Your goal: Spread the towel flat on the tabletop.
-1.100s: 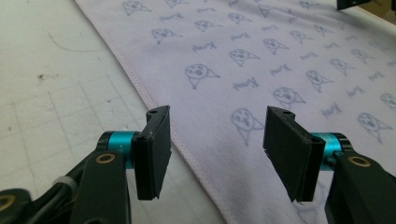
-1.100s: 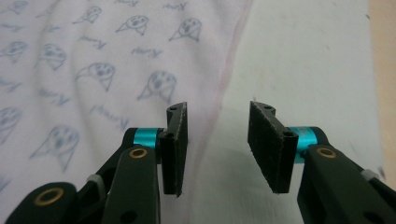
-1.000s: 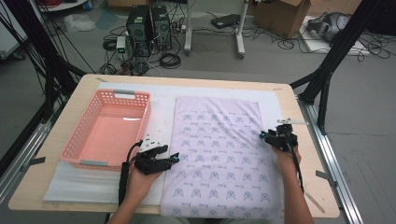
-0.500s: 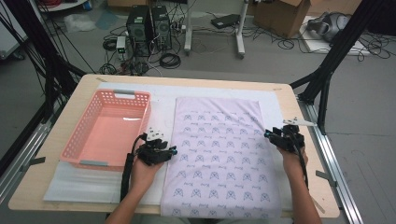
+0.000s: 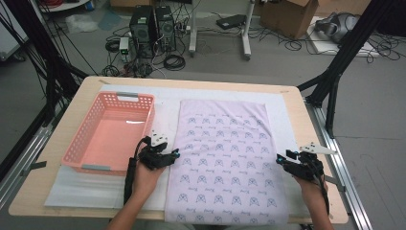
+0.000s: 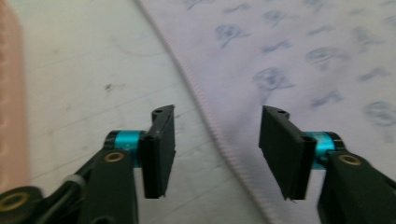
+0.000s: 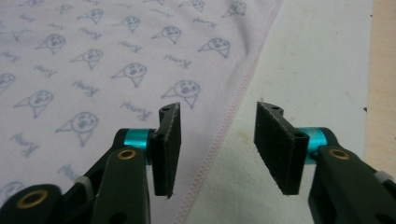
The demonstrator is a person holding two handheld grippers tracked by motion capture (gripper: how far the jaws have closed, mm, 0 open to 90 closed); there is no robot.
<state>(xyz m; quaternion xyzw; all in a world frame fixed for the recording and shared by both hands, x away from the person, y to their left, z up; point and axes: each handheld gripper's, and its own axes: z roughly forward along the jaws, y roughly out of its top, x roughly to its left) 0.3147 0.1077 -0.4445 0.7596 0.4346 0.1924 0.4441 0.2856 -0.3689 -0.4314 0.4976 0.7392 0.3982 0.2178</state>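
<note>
A pale lilac cloth [image 5: 225, 158] printed with small blue figures lies flat on the white mat, long side running away from me. My left gripper [image 5: 173, 154] sits at the cloth's left hem; its jaws have just been opening and stand apart over the hem [image 6: 205, 116], gripping nothing. My right gripper [image 5: 281, 160] is at the right hem. Its jaws have also just been opening, and the stitched edge [image 7: 231, 116] runs on the mat between them, untouched by the pads. In both gripper views, the left gripper [image 6: 217, 116] and the right gripper [image 7: 219, 109], nothing is pinched.
A pink plastic basket [image 5: 79, 143] stands left of the cloth, close to my left hand. The white mat [image 5: 81, 191] covers most of the wooden table [image 5: 306, 124]. Black frame legs, computers and cables are on the floor beyond the far edge.
My right gripper has slid along the cloth's right hem toward the near edge and slightly outward. The left hand has stayed almost where it was.
</note>
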